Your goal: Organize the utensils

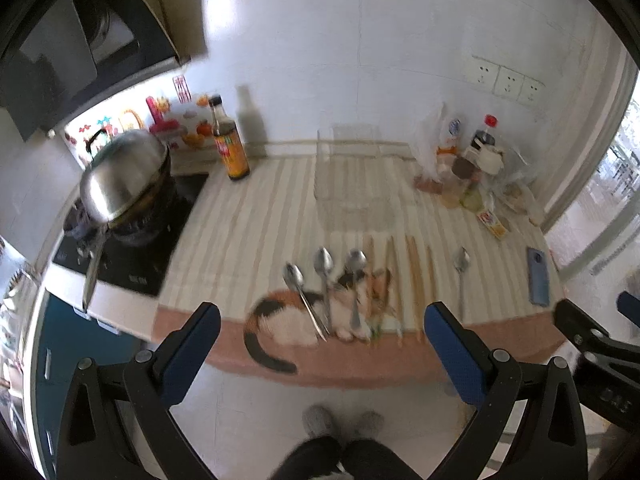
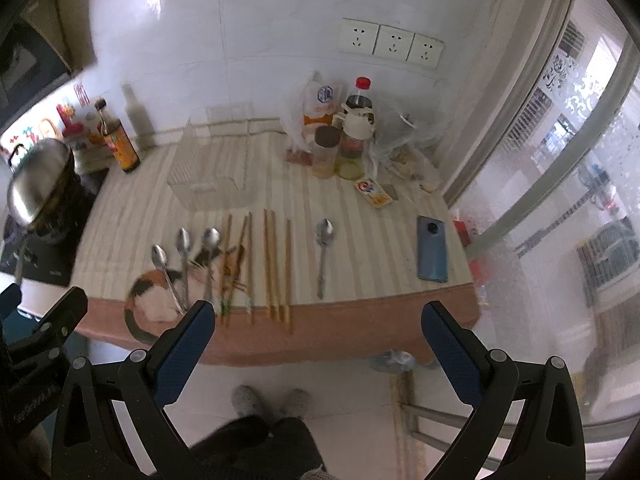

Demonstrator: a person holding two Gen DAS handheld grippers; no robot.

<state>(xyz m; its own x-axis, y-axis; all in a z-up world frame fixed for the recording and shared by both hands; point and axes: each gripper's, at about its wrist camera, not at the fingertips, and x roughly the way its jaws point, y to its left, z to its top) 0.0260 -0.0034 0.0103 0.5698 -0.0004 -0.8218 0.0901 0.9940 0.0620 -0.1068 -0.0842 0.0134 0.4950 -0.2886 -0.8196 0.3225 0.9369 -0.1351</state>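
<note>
Left gripper (image 1: 320, 326) gaping empty, right gripper (image 2: 318, 322) likewise, clear organizer (image 2: 208, 176) faint, chopsticks (image 1: 416, 280) blurred

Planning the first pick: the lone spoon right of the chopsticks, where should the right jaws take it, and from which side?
Grip the lone spoon mid-handle, coming from above with the jaws across its width. It lies flat on the striped cloth, handle toward the near edge, apart from the chopsticks and the phone. The right gripper is open.
</note>
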